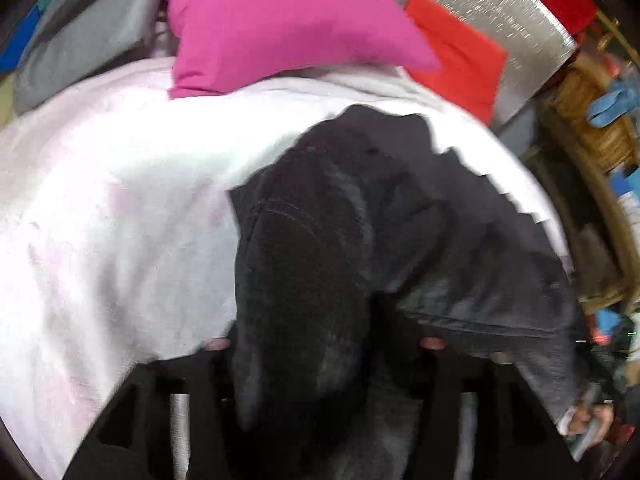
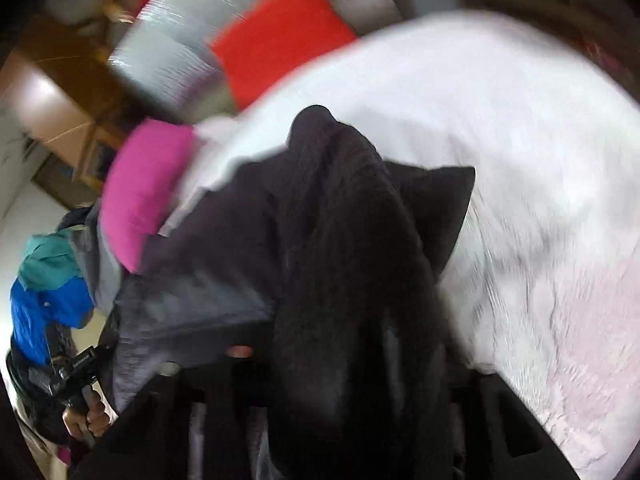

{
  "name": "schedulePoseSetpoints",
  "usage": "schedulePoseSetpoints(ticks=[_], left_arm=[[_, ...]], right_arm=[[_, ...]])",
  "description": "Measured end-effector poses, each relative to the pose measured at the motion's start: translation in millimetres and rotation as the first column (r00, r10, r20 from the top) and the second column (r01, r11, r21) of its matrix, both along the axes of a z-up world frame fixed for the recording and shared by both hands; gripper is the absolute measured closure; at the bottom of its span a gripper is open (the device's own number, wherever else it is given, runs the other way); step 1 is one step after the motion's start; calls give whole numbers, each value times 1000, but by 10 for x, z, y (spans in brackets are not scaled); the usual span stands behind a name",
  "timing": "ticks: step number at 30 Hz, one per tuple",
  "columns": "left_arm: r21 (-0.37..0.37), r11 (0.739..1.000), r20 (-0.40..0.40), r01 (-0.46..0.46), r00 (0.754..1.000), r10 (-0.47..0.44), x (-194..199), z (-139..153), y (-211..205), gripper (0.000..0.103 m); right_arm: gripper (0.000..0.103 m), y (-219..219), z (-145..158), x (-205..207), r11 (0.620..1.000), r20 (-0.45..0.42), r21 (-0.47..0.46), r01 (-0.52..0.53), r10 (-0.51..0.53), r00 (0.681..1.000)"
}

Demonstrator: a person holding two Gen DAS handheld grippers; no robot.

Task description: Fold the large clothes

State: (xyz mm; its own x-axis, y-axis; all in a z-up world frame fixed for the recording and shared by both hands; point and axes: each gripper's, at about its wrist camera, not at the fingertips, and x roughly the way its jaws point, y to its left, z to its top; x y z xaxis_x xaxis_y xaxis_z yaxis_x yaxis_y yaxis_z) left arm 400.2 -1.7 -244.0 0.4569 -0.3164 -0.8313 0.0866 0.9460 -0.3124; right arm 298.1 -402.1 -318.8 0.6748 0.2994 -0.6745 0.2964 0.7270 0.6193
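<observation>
A large dark garment [image 1: 400, 208], black with grey denim-like seams, lies bunched on the white bed cover [image 1: 120, 200]. In the left wrist view, a thick fold of it runs down between the fingers of my left gripper [image 1: 325, 344]. Both pink fingertips [image 1: 218, 344] show apart, and the pads do not press the cloth. In the right wrist view the same garment [image 2: 340, 240] is heaped over my right gripper [image 2: 352, 356]. One fingertip [image 2: 240, 350] shows and the other is buried under cloth, so its grip is unclear.
A pink pillow [image 1: 280, 20] and a red pillow [image 1: 456, 60] lie at the head of the bed, against a silver quilted panel [image 1: 500, 0]. Grey cloth [image 1: 88, 32] is piled at the far left. A wicker basket [image 1: 592, 120] stands to the right. Blue and teal clothes [image 2: 48, 300] are heaped beside a hand [image 2: 92, 412].
</observation>
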Motion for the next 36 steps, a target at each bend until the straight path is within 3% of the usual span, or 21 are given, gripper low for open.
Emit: schedulePoseSetpoints(ticks=[2, 5, 7, 10, 11, 14, 15, 16, 19, 22, 31, 34, 36], left_arm=[[68, 997, 23, -24, 999, 23, -51, 62, -19, 29], [185, 980, 76, -72, 995, 59, -211, 225, -88, 29], [274, 954, 174, -123, 982, 76, -386, 375, -137, 28], [416, 886, 334, -204, 941, 60, -702, 576, -287, 20], [431, 877, 362, -213, 931, 48, -784, 608, -317, 20], [463, 865, 405, -192, 914, -13, -978, 662, -492, 19], [469, 865, 409, -180, 912, -33, -1024, 658, -560, 19], [478, 864, 407, -159, 912, -57, -1073, 639, -626, 19], [499, 859, 394, -116, 913, -106, -1105, 575, -784, 19], [507, 859, 368, -65, 918, -148, -1160, 504, -883, 19], [503, 863, 322, -47, 937, -136, -1025, 391, -864, 19], [508, 860, 316, -42, 938, -140, -984, 364, -871, 19], [519, 854, 310, -34, 939, -151, -972, 331, -895, 19]], right_arm=[[36, -21, 58, -44, 1000, -26, -5, 21, -21, 999], [32, 1, 235, -246, 991, -39, -116, 61, -66, 997], [31, -13, 377, -412, 976, -24, -187, 113, -120, 993], [31, -25, 629, -752, 943, 69, -254, 213, -203, 977], [31, 6, 706, -858, 935, 113, -263, 237, -214, 970], [40, 247, 872, -1030, 933, 206, -299, 201, -142, 968], [55, 343, 889, -1033, 933, 208, -314, 176, -114, 972], [60, 472, 893, -973, 935, 195, -323, 144, -84, 977], [60, 677, 727, -813, 937, 96, -344, 60, -28, 995], [59, 702, 446, -604, 930, -67, -367, -20, -5, 998], [54, 521, 914, -497, 920, 90, -385, 78, -47, 995], [48, 349, 872, -331, 931, 66, -351, 101, -82, 994], [46, 229, 680, -118, 948, -25, -306, 93, -105, 994]])
